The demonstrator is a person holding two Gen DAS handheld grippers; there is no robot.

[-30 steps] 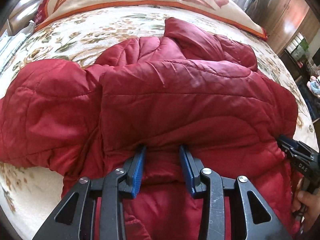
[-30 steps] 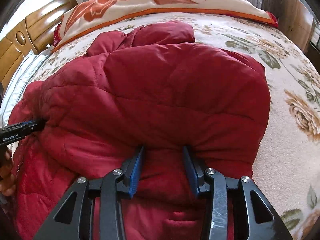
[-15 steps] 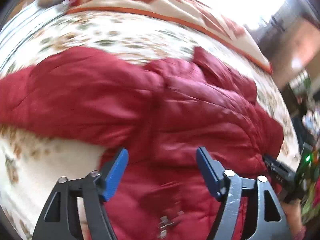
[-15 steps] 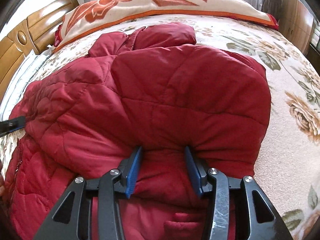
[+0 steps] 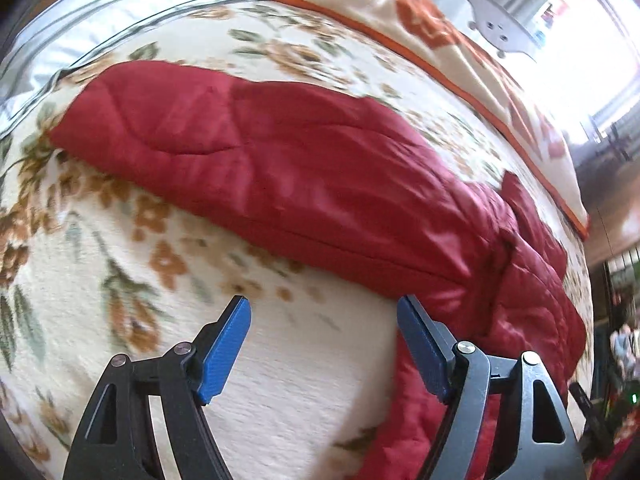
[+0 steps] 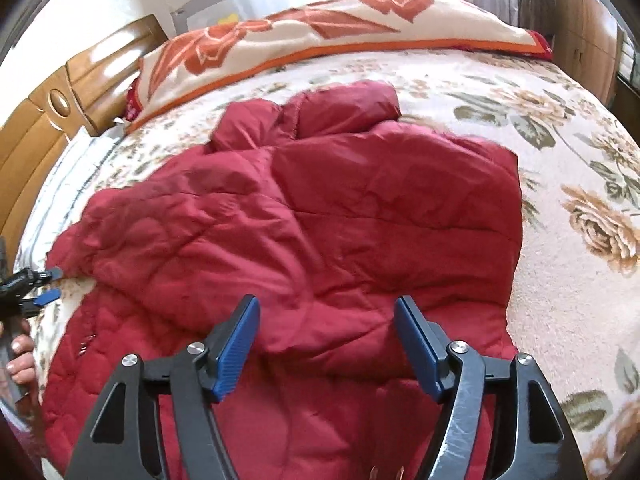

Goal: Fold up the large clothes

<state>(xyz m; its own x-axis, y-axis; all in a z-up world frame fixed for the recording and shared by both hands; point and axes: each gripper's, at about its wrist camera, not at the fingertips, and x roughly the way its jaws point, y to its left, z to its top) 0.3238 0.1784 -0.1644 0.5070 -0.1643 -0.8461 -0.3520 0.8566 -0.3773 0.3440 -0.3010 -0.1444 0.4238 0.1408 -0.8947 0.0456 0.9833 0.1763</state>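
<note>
Left wrist view: the left hand-held gripper (image 5: 322,350) is pointing down at the bed w/ its jaws standing wide and nothing lying between the blue pads (image 5: 225,350); they are hanging over bare floral bedspread (image 5: 120,280). The red quilted jacket (image 5: 320,184) is lying on the bedspread, one sleeve (image 5: 192,128) stretching out flat toward the left of frame, the body bunching at right, approx. beside the right-side pad. A cream and orange blanket (image 5: 460,52) is lying folded along the far side of the bed. Frame is motion-blurred, so fine detail cannot be told. Right wrist view: the right hand-held gripper (image 6: 326,346) is hovering over the jacket (image 6: 340,220) w/ its jaws opening; the pads (image 6: 236,346) are standing clear of the fabric, gripping nothing, though the jacket is lying below and between them. The jacket is resting folded over itself near the bed's centre, hood (image 6: 320,116) lying at the far end toward the blanket (image 6: 300,36). At the left edge the left hand-held gripper (image 6: 48,286) is showing, fingers (image 6: 20,354) of a hand wrapping its handle. A wooden headboard (image 6: 60,108) is standing at upper left.
</note>
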